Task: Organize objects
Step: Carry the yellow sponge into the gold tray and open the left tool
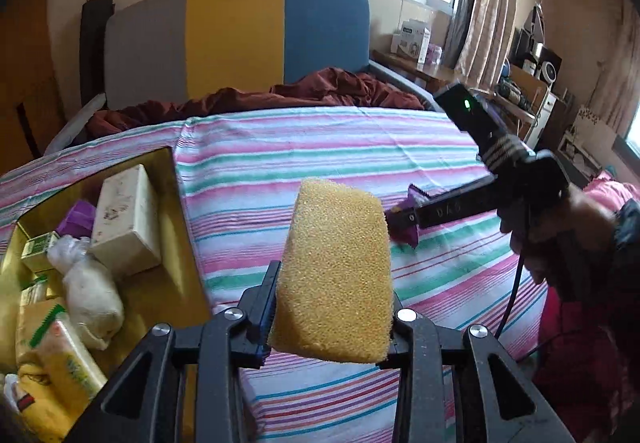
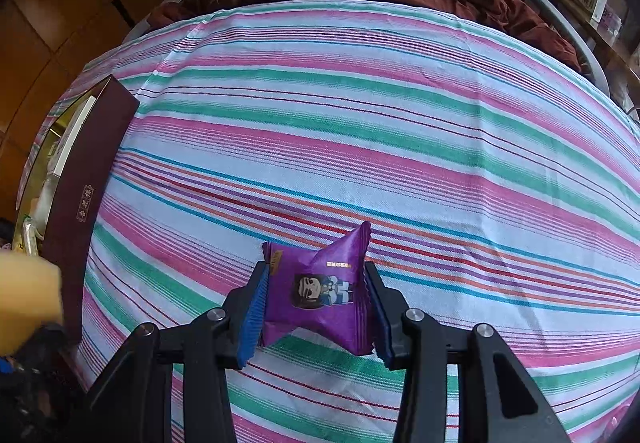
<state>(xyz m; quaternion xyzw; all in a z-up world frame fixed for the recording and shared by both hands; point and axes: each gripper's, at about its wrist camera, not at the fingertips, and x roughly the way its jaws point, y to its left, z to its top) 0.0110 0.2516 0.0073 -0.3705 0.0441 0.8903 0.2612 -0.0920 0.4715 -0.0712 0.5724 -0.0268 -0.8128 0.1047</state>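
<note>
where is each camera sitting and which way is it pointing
Left wrist: sits on the left gripper, faces across the striped sheet to the headboard; its jaws squeeze a yellow sponge; the box lies left, the person's right hand right.
Right wrist: sits on the right gripper, tilted down at the sheet; its jaws clamp a purple packet.
Shared: sheet, box, sponge, packet, headboard.

Yellow sponge (image 1: 336, 275): porous rectangular block, upright, slightly tilted, lifted clear of the striped bedsheet (image 1: 320, 147), just right of the storage box (image 1: 188, 243)

Purple snack packet (image 2: 320, 295): glossy pillow wrapper with cartoon figure, crimped ends, puffed, on the bedsheet well right of the box

Box: open, gold-lined, dark maroon outside, already full of packets and cartons
</note>
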